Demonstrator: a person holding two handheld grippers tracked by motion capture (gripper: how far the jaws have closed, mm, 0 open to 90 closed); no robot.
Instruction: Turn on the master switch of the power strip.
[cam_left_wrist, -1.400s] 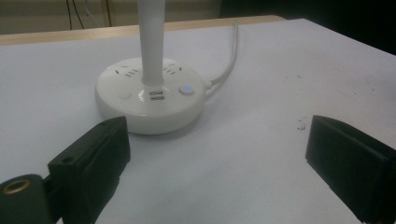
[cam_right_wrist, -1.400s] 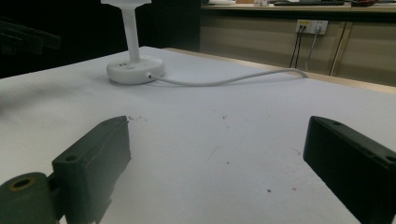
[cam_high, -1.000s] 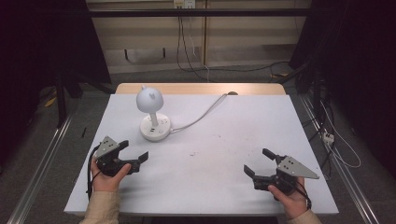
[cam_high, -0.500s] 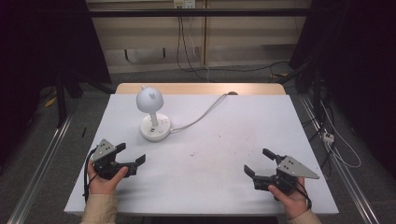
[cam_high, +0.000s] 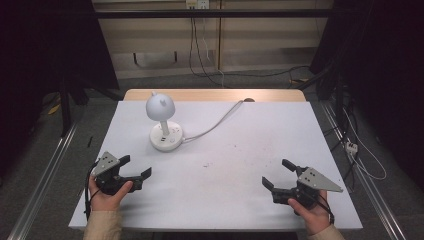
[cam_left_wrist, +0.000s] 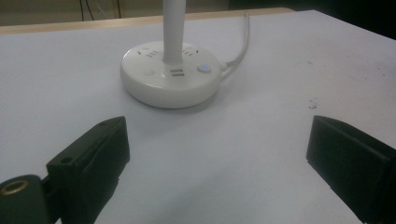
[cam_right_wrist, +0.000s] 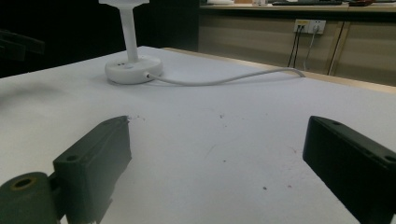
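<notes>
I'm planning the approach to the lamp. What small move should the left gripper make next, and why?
Probably ease the left gripper forward toward the lamp base: its jaws stand wide open and empty, the base lies straight ahead, and bare table lies between.

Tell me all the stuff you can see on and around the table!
lamp: 1, white, round base with buttons, far left part of the table
cord: 1, white, runs from the lamp base to the table's far edge
table: 1, white top with a wooden far edge
wall socket: 1, white, on the back wall
left gripper: 1, black, open, near left, aimed at the lamp
right gripper: 1, black, open, near right
hands: 2, holding the grippers
</notes>
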